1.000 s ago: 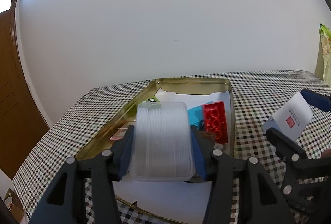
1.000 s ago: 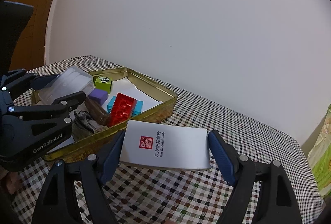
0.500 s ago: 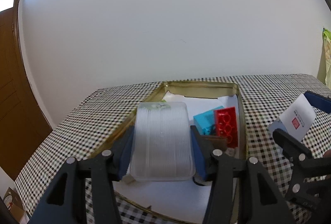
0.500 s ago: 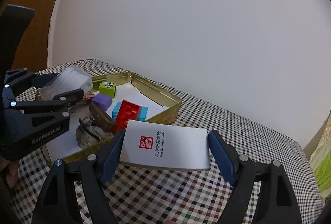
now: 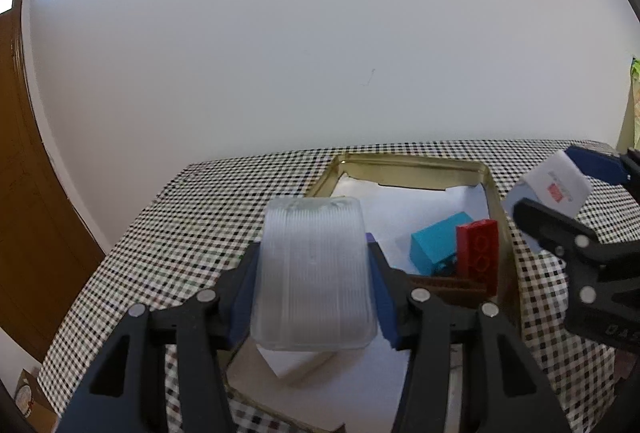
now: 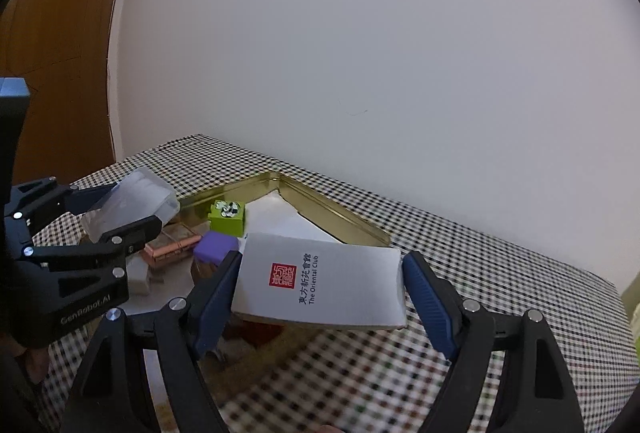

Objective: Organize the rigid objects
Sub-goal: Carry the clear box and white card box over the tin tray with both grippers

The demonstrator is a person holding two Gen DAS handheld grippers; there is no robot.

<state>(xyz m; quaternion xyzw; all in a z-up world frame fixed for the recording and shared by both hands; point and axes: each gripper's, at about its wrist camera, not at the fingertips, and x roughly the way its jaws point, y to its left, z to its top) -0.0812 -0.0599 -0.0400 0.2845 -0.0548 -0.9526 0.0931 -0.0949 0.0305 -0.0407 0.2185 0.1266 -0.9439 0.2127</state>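
My left gripper (image 5: 314,273) is shut on a clear ribbed plastic box (image 5: 312,281) and holds it above the near left part of a gold tin tray (image 5: 412,163). It also shows in the right wrist view (image 6: 132,205). My right gripper (image 6: 320,285) is shut on a white card box with a red seal (image 6: 320,281), held over the tray's right side; it also shows in the left wrist view (image 5: 556,189). In the tray lie a red brick (image 5: 478,253), a blue block (image 5: 436,247), a green block (image 6: 227,217), a purple block (image 6: 216,247) and a copper bar (image 6: 170,251).
The tray (image 6: 332,209) sits on a black-and-white checked tablecloth (image 5: 192,229) against a white wall. White paper (image 5: 400,205) lines the tray. A brown door (image 5: 24,193) stands at the left. A brown ridged piece (image 5: 452,283) lies by the red brick.
Both grippers have risen and moved in over the tray with their boxes. The card box now covers the red and blue bricks in the right wrist view.
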